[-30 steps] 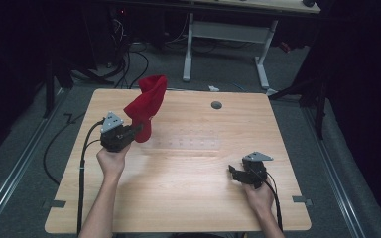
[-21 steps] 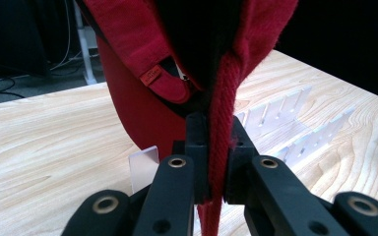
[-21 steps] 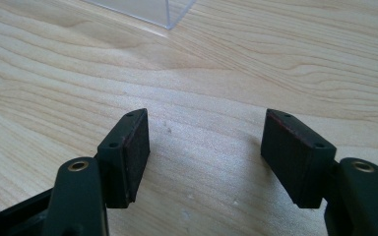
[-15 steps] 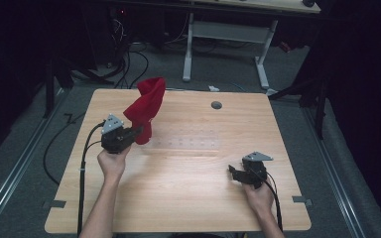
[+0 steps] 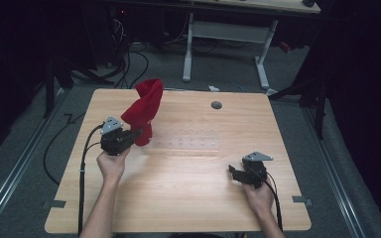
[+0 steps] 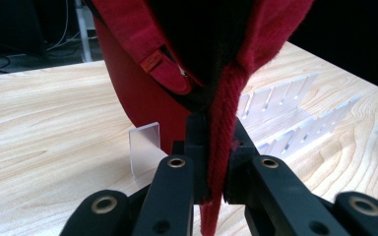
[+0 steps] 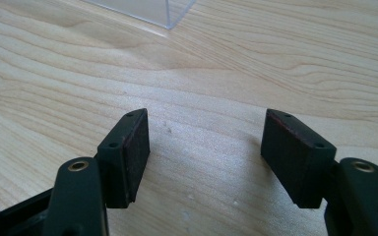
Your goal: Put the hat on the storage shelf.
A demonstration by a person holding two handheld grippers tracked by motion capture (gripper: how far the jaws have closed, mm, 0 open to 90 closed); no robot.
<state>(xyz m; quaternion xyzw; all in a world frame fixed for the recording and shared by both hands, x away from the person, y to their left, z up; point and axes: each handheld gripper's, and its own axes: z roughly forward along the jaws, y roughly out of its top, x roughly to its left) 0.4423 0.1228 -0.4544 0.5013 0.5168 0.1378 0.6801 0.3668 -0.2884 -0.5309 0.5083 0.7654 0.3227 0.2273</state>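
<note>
My left gripper (image 5: 138,133) pinches the stitched rim of a red cotton baseball cap (image 5: 144,109), jaws pressed together on the fabric with a thick seam caught between the pads; the left gripper view shows the hem running straight down through the clamp. The cap hangs upright from that hold, its crown rising above the near-left end of the clear acrylic slotted rack (image 5: 186,141), which I take as my landmark. The cap's lower edge sits just beside that end of the rack; whether it touches I cannot tell.

My right gripper (image 5: 234,174) rests low over the pale wooden table (image 5: 178,198), on my side of the rack and well off towards its right end, jaws spread and empty. Its own view shows bare wood between the pads (image 7: 128,152) and a corner of the rack beyond.

Judgement: the step in hand appears to be seating the cap at the rack. To do it well I should keep the pinch on the seam, where the cloth is thickest, lower without twisting, and bring the right gripper in to steady the loose crown. Risk: the limp crown may fold or drag the light rack sideways.
</note>
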